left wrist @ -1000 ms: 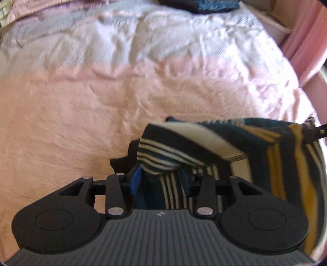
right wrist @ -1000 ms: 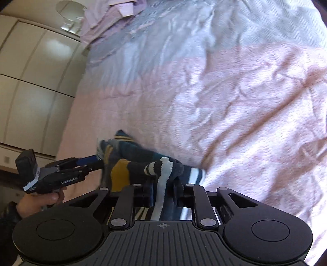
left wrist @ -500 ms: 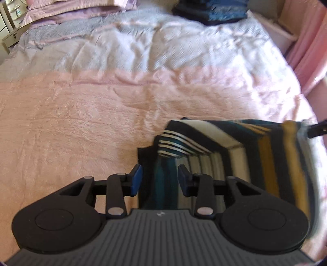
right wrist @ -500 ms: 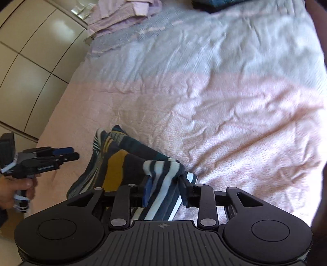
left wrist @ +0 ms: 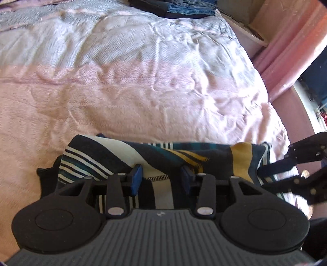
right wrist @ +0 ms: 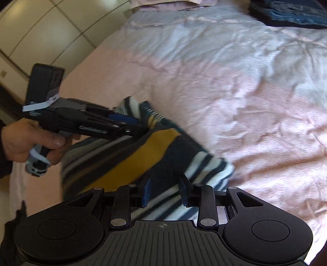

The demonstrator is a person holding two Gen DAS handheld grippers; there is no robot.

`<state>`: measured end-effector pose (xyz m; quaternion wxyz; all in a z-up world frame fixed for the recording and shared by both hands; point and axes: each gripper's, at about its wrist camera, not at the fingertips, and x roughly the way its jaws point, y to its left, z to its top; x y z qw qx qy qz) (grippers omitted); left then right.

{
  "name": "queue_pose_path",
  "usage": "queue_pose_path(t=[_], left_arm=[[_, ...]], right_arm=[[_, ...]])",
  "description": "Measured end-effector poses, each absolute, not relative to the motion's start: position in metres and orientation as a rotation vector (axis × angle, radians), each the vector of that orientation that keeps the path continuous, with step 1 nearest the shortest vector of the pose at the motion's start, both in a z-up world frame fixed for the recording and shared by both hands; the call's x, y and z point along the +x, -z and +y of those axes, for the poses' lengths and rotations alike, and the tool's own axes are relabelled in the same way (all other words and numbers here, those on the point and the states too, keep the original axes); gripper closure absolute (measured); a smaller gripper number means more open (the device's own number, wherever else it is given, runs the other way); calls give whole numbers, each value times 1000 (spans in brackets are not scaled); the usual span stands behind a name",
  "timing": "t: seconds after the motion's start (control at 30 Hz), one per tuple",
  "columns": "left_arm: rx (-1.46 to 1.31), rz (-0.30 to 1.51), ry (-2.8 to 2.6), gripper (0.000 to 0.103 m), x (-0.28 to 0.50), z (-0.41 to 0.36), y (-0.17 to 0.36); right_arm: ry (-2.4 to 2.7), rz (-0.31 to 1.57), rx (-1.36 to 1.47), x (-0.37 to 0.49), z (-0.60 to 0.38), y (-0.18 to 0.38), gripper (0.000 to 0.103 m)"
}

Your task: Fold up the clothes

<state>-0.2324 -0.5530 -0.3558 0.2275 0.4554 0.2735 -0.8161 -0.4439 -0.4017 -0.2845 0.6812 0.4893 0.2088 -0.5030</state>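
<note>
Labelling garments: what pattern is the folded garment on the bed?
Navy knit garment with white, teal and mustard-yellow stripes; clearest in the right wrist view.

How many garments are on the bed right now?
2 groups: the striped garment at the near edge under both grippers, and a dark blue folded pile at the far end of the bed. How many pieces the pile holds is unclear.

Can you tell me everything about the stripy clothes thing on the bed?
The striped garment looks like soft knit in navy with white, teal and mustard-yellow stripes. It lies bunched and partly folded at the near edge of the pink bedspread. The left gripper and right gripper both sit open over it, fabric showing between their fingers.
</note>
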Motion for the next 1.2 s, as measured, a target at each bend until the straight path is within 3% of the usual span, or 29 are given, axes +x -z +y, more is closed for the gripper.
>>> queue_pose_path(t=[0.23,0.5,0.7,0.83,0.97,1.1,1.2], left_arm=[[1283,797,2231,67,-230,-565,346],[1298,726,2123,73,-156,-557,305],[1327,746,2114,73,-164,-542,334],[1352,663,2085,62,-183,-547,360],[1348,706,2064,60,-186,-560,361],[1337,683,2087,74,-185,-556,338],[1316,683,2120,73,-186,-550,328]], right_arm=[[1111,469,1211,-468,-412,294,70],[1124,524,1223,-468,-414,282,70],[1079,456,1069,-429,-427,250,70],[1054,541,1005,-398,-455,277,70],[1035,556,989,-401,-473,298,75],[1025,534,1040,-413,-474,294,75],[1083,513,1042,-424,-456,280,75]])
